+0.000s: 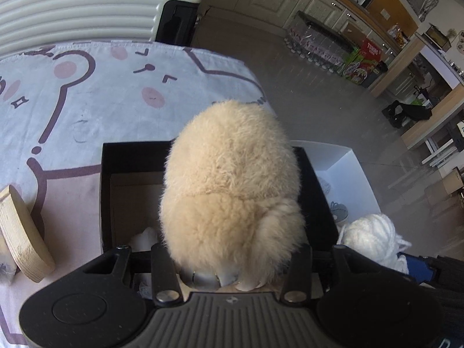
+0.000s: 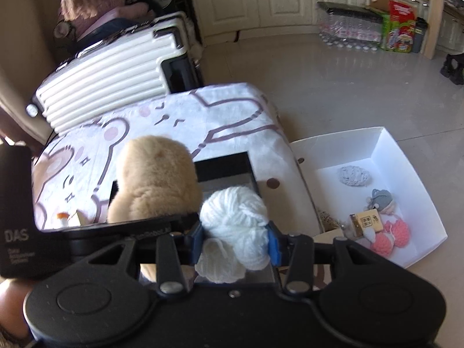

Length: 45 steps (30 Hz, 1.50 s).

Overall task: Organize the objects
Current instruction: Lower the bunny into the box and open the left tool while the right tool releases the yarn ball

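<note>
My left gripper [image 1: 229, 272] is shut on a beige plush toy [image 1: 229, 179] and holds it over the open black box [image 1: 116, 156] on the bear-print cloth. The toy hides the fingertips. The plush toy [image 2: 153, 182] also shows in the right wrist view, above the box [image 2: 229, 162]. My right gripper [image 2: 235, 240] is shut on a white ball of yarn [image 2: 235, 220] between its blue pads, over the near right part of the same box. The yarn [image 1: 371, 240] shows at the right in the left wrist view.
A white tray [image 2: 406, 156] on the floor to the right holds a grey knitted piece [image 2: 355, 176], a grey and pink crochet toy [image 2: 385, 217] and a small box [image 2: 366, 221]. A wooden piece [image 1: 20, 232] lies left of the black box. A white suitcase [image 2: 110, 69] stands behind the table.
</note>
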Each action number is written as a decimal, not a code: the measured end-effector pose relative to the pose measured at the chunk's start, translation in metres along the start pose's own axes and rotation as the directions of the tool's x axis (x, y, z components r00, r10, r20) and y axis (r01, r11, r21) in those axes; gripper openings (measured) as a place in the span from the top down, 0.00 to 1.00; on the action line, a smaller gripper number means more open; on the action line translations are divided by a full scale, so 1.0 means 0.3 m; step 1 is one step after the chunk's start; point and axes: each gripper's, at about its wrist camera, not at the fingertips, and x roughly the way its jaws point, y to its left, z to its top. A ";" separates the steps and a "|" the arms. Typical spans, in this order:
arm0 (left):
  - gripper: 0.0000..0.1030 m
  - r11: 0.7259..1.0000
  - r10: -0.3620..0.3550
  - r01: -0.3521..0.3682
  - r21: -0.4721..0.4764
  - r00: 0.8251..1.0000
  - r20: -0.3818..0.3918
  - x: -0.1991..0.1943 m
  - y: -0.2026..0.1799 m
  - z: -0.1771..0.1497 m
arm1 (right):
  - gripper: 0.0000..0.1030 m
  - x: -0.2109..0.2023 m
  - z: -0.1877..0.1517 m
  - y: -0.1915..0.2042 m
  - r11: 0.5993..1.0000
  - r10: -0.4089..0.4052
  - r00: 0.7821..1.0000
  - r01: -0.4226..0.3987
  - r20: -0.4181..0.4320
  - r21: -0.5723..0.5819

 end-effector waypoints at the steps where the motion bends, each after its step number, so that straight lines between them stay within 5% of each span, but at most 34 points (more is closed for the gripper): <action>1: 0.55 1.000 0.006 -0.007 -0.006 1.000 -0.016 0.007 0.012 -0.003 | 0.57 0.009 -0.004 0.012 1.000 0.001 1.000 -0.001 -0.016 -0.027; 9: 0.55 1.000 0.021 -0.020 0.010 0.996 -0.085 0.047 0.012 -0.010 | 0.57 0.069 -0.039 0.077 0.982 -0.057 0.995 0.041 -0.079 -0.183; 15: 0.43 1.000 0.008 -0.006 0.025 0.996 -0.089 0.055 -0.006 -0.010 | 0.55 0.106 -0.058 0.071 0.972 -0.094 0.990 0.068 -0.106 -0.227; 24: 0.37 1.000 0.018 -0.018 0.018 0.999 -0.030 0.005 -0.017 0.023 | 0.51 0.100 -0.060 0.074 0.967 -0.111 0.988 0.082 -0.109 -0.240; 27: 0.43 1.000 0.026 -0.026 -0.005 1.000 -0.010 -0.018 -0.012 0.032 | 0.56 0.079 -0.044 0.058 0.976 -0.101 0.990 0.080 -0.096 -0.204; 31: 0.61 0.999 0.024 -0.025 -0.022 1.000 -0.013 -0.039 -0.002 0.044 | 0.77 0.048 -0.017 0.038 0.988 -0.076 0.994 0.065 -0.072 -0.143; 34: 0.68 0.999 0.032 -0.031 0.012 0.999 -0.038 -0.038 -0.013 0.041 | 0.84 0.065 -0.021 0.048 0.986 -0.064 0.990 0.044 -0.123 -0.161; 40: 0.69 0.996 0.058 -0.053 0.072 0.996 -0.070 -0.008 -0.033 0.019 | 0.88 0.133 -0.058 0.063 0.970 -0.139 0.969 0.092 -0.204 -0.224; 45: 0.69 0.991 0.081 -0.074 0.113 0.995 -0.059 -0.015 -0.052 0.011 | 0.88 0.126 -0.057 0.047 0.977 -0.132 0.972 0.093 -0.194 -0.194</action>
